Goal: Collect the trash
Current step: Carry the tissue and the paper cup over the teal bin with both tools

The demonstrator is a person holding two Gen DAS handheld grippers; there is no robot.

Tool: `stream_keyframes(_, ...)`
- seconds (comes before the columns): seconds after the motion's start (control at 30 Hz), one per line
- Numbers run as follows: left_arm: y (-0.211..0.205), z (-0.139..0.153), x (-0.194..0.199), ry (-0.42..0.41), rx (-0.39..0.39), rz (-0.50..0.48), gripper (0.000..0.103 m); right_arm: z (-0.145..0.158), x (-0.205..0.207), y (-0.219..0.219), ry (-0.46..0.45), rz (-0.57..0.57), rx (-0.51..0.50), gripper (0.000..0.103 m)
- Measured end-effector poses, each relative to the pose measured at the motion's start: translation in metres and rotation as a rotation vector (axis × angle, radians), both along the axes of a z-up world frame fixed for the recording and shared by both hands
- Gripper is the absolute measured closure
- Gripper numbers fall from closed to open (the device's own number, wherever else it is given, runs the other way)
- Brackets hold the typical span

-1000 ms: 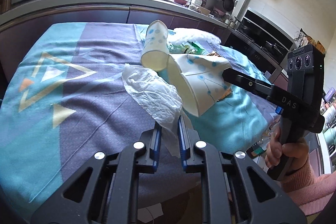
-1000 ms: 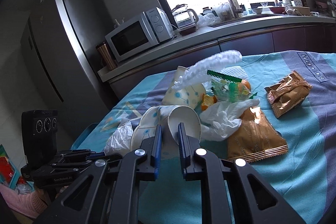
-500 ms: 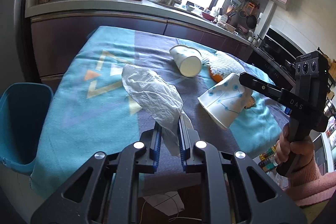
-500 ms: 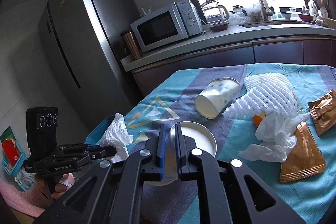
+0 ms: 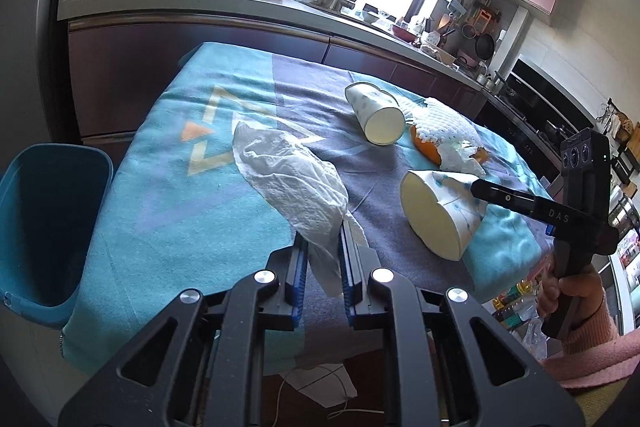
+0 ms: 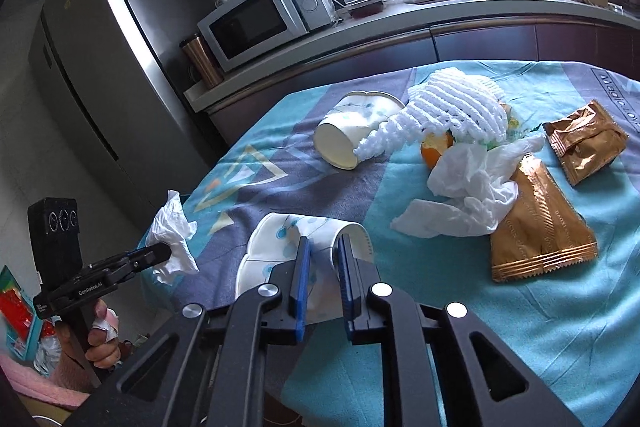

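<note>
Left gripper (image 5: 322, 247), fingers clamped on a tissue (image 5: 288, 183), is nearer the blue bin (image 5: 44, 227) at the bench's left edge; right gripper (image 6: 322, 259) pinches a cup's (image 6: 288, 247) wall.

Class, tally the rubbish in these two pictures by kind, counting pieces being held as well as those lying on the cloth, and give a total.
Paper cups: 2 (held cup, lying cup)
Tissues: 2 (held tissue, loose tissue)
Gold wrappers: 2
Foam net: 1
Orange peel: 1
Total: 8
</note>
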State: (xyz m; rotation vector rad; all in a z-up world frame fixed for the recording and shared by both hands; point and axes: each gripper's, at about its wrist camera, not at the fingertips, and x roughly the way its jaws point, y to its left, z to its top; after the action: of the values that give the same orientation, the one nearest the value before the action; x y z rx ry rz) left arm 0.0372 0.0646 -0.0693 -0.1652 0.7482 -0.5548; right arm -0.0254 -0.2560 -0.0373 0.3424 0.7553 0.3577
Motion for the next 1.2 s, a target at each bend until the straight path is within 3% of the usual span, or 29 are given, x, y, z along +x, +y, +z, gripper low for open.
stream_keyframes(0.27,0.034,0.016,-0.007,-0.045,0.013,0.088,0.087,0.019,0.025,0.039,-0.059,0.116,0.070,0.091)
stream_keyframes(0.57,0.110,0.024,-0.003,-0.064,0.064,0.289,0.087,0.023,0.076,0.138,-0.049,0.343,0.091,0.091)
stream_keyframes(0.83,0.176,0.007,0.011,-0.012,0.101,0.430,0.087,0.021,0.116,0.230,-0.031,0.478,0.074,0.091)
stream_keyframes(1.2,0.221,-0.030,0.037,0.085,0.129,0.501,0.086,-0.008,0.150,0.317,0.064,0.555,-0.053,0.090)
